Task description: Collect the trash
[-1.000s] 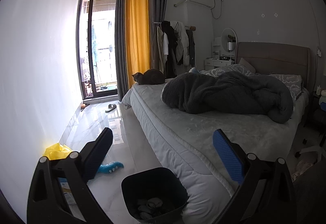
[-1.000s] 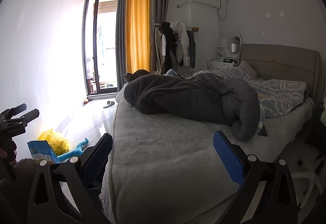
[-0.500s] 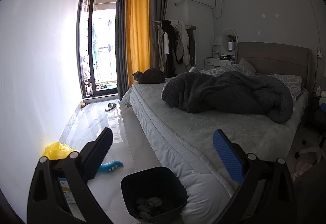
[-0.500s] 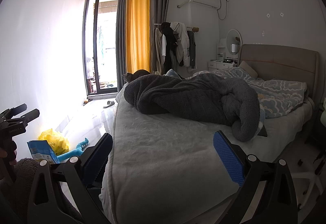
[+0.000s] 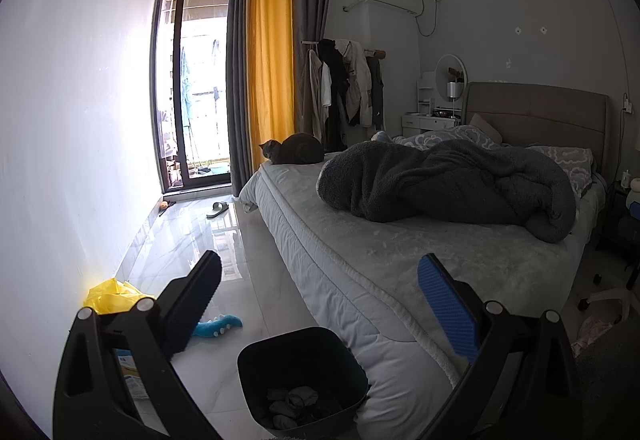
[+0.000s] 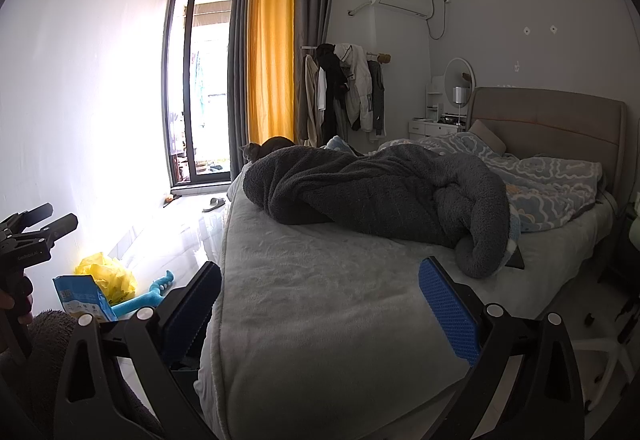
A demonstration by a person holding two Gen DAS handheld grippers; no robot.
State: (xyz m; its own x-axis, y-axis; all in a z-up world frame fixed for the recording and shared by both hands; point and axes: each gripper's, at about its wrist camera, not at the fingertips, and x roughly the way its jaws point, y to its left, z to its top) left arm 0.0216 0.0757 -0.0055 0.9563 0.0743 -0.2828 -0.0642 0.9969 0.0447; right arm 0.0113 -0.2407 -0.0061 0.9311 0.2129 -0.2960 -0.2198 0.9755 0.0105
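Note:
A black trash bin [image 5: 302, 380] stands on the floor against the bed's near corner, with crumpled grey scraps in its bottom. A yellow plastic bag [image 5: 110, 294] and a blue and white packet [image 6: 82, 296] lie on the floor by the left wall; the bag also shows in the right wrist view [image 6: 106, 276]. My left gripper [image 5: 320, 304] is open and empty, above and behind the bin. My right gripper [image 6: 320, 304] is open and empty, over the near end of the bed. The left gripper's body shows at the left edge of the right wrist view [image 6: 28, 236].
A blue dinosaur toy [image 5: 216, 326] lies on the white tiled floor. The bed [image 5: 420, 260] carries a dark grey blanket [image 5: 448, 183] and a grey cat [image 5: 298, 149]. A slipper [image 5: 217, 208] lies near the balcony door. A white chair base [image 5: 608, 298] stands at right.

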